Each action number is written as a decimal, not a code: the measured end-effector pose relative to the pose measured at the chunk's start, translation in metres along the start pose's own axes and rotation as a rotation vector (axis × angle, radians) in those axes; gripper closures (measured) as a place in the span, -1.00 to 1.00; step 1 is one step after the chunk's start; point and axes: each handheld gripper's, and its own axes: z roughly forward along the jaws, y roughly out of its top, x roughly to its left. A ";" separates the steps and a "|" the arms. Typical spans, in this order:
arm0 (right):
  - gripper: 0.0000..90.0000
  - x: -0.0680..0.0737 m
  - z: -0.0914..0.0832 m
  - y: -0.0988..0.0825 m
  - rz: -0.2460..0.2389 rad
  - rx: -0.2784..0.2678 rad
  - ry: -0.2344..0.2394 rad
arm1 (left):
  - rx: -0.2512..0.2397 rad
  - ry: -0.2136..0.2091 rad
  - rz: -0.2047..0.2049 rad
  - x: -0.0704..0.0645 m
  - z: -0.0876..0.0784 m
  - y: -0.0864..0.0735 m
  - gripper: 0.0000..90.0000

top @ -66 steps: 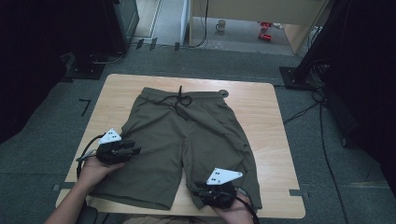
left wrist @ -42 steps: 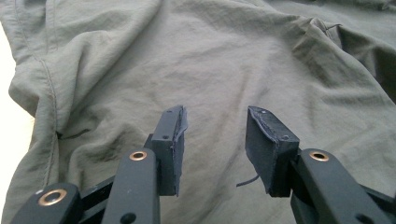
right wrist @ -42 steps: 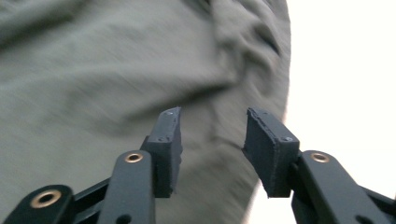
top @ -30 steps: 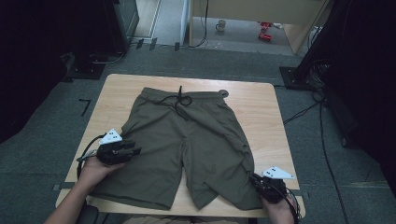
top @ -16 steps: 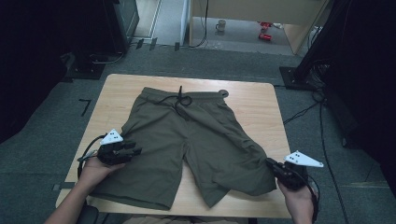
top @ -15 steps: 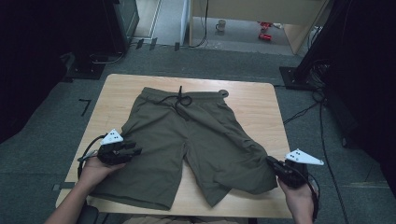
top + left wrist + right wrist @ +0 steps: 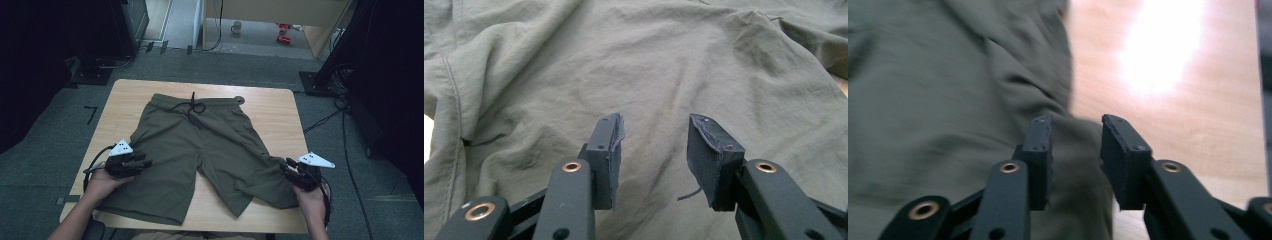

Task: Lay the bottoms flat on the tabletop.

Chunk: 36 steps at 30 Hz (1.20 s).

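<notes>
Hand-held gripper, right (image 7: 292,172): jaws just parted, nothing pinched, at shorts (image 7: 200,145) leg hem. Left hand-held gripper (image 7: 137,164): open, resting on cloth. Shorts flat on counter (image 7: 280,107). Advice: tug hem outward evenly.

Olive-green drawstring fabric shorts (image 7: 200,145) lying flat on light wooden table (image 7: 280,107), waistband facing away, legs splaying apart.

- A light wooden tabletop (image 7: 125,100) stands on grey carpet (image 7: 45,145).
- A mug (image 7: 236,27) sits on the floor beyond it, near small red things (image 7: 284,33).
- Black cables (image 7: 327,117) trail over the carpet at the right, toward a dark stand base (image 7: 317,85).
- A black bracket (image 7: 90,112) lies on the carpet at the left.
</notes>
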 end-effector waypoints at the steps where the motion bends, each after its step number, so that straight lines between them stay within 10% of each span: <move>1: 0.46 0.008 -0.007 0.002 -0.015 -0.025 0.021 | -0.002 -0.001 0.001 0.000 0.000 0.000 0.28; 8: 0.48 0.053 -0.019 -0.014 -0.048 -0.059 0.217 | -0.092 -0.082 0.083 -0.036 -0.004 0.016 0.28; 13: 0.31 0.074 -0.016 -0.032 -0.127 0.014 0.295 | -0.086 -0.152 0.118 -0.062 0.003 0.020 0.24; 19: 0.30 0.088 0.001 -0.045 -0.183 0.105 0.295 | -0.078 -0.177 0.134 -0.070 0.009 0.021 0.22; 22: 0.72 0.091 0.007 -0.045 -0.226 0.169 0.260 | -0.074 -0.167 0.124 -0.066 0.010 0.019 0.22; 24: 1.00 0.090 0.005 -0.041 -0.206 0.183 0.281 | -0.074 -0.158 0.121 -0.063 0.009 0.018 0.23; 36: 1.00 0.093 -0.055 0.031 -0.052 0.028 0.513 | -0.089 -0.151 0.110 -0.057 0.006 0.018 0.23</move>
